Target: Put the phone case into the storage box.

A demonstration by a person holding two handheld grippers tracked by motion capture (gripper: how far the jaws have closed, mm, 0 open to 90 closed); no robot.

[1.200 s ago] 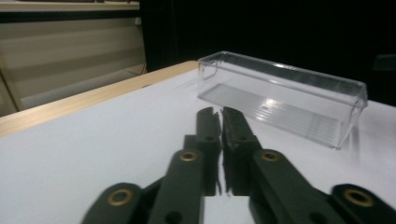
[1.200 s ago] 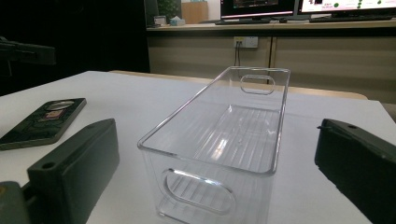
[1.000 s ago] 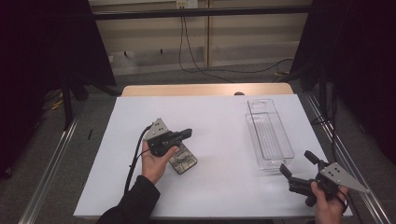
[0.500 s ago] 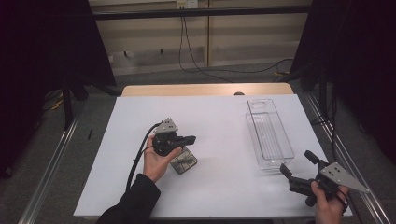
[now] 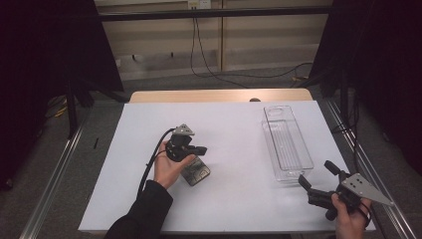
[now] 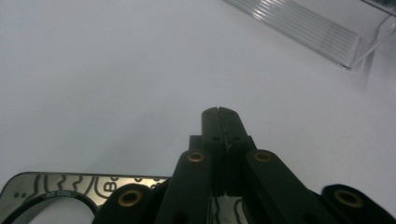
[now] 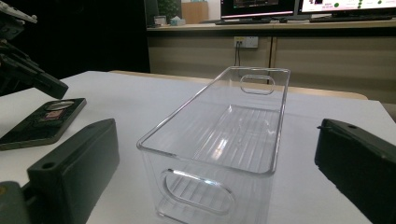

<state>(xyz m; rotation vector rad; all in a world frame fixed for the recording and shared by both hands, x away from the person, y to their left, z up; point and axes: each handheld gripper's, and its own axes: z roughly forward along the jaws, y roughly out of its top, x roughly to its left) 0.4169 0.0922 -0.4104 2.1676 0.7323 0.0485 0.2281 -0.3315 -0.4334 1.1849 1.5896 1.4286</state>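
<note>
The left tool (image 5: 198, 149) hovers just above the flat, dark rectangular phone with a patterned back (image 5: 195, 172), which lies on the white counter (image 5: 234, 139) well left of the clear, ribbed plastic bin (image 5: 286, 144). In the left gripper view its jaws are pressed together over bare counter, with the phone's edge (image 6: 56, 189) below and behind them. The step in hand appears to be picking up the phone, so the person would do well to spread the jaws first, then tilt the tool down so that one jaw can slide under a long edge, since so thin a slab gives little to pinch from above. The right tool (image 5: 314, 180) rests low at the bin's near end, jaws spread wide on either side of it, well placed to steady the bin.
</note>
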